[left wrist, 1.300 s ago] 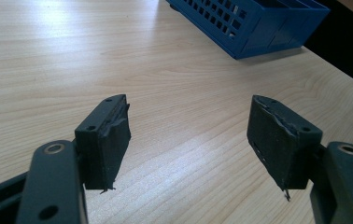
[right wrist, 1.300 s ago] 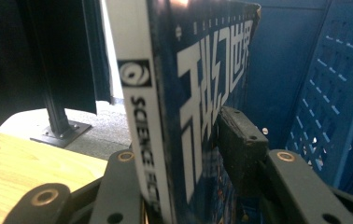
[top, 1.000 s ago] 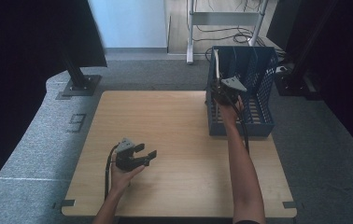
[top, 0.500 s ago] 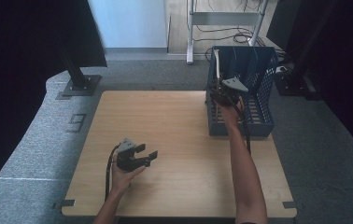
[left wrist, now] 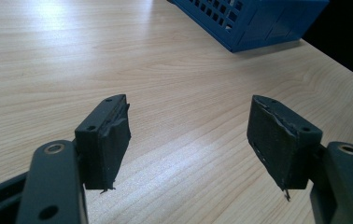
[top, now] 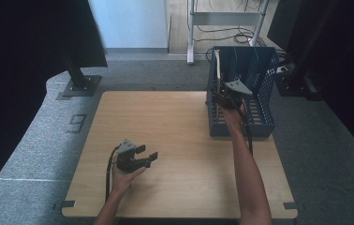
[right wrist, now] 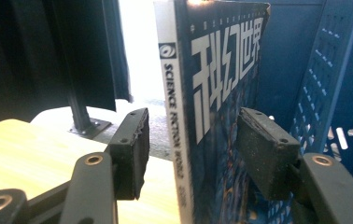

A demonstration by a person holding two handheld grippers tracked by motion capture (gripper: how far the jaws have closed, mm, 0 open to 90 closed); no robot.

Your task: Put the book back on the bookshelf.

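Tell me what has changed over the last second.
The right gripper has just been opening its jaws: the pads now stand clear on either side of the magazine, which stands upright in the blue basket. It looks let go. The left gripper lies open over the table as before, and the magazine and basket have not visibly shifted.

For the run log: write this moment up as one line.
right gripper: jaws just opening, pads off magazine | magazine: upright in blue basket | left gripper: open, nothing held, over table
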